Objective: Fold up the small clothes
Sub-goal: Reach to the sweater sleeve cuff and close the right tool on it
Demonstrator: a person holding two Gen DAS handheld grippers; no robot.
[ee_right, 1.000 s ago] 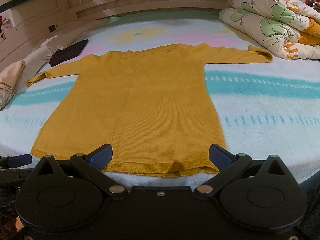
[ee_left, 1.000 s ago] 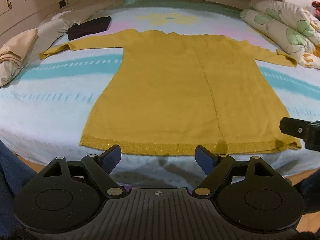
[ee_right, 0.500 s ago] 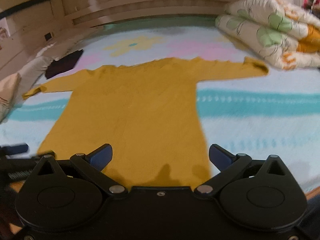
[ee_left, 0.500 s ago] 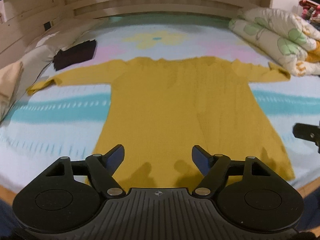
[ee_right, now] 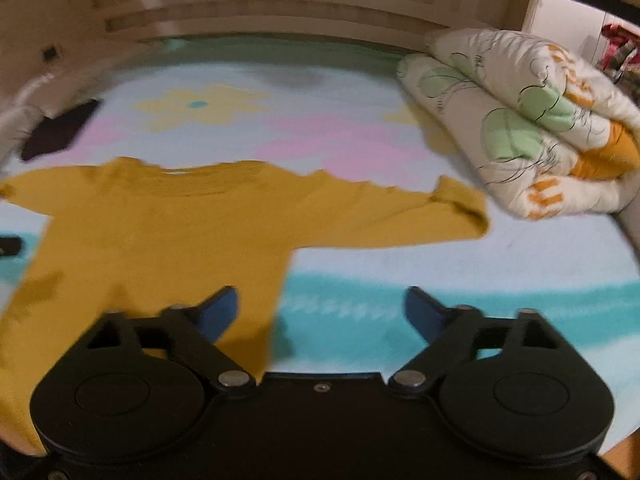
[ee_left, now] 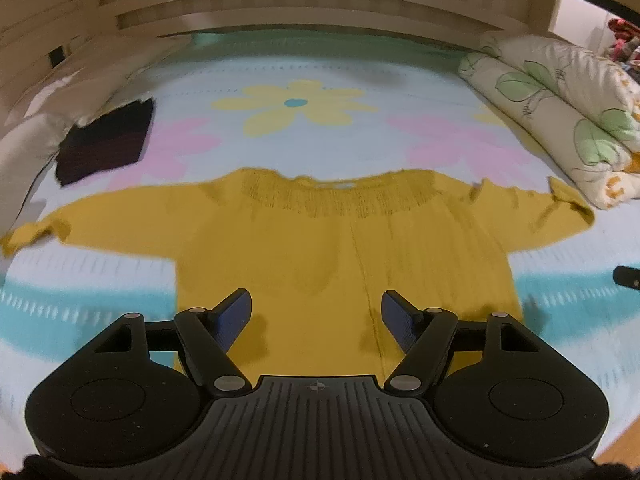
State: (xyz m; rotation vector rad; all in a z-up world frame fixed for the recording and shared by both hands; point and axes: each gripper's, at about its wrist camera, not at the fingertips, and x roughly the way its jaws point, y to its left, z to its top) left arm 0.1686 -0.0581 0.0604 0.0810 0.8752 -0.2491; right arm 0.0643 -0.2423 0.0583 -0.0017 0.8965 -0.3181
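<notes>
Left claw (ee_left: 316, 312) and right claw (ee_right: 320, 312), just narrowing, both released and empty above yellow sweater (ee_left: 344, 248) lying flat on bed (ee_left: 280, 80); no fold made.

A bedsheet (ee_left: 360, 80) printed with a yellow flower (ee_left: 296, 106), pink shapes and teal bands covers the bed. A rolled quilt (ee_left: 560, 112) with green leaf prints lies at the right edge. A dark folded garment (ee_left: 106, 140) sits at the left, beside pale pillows (ee_left: 36, 120). A wooden headboard (ee_left: 300, 8) runs behind.
</notes>
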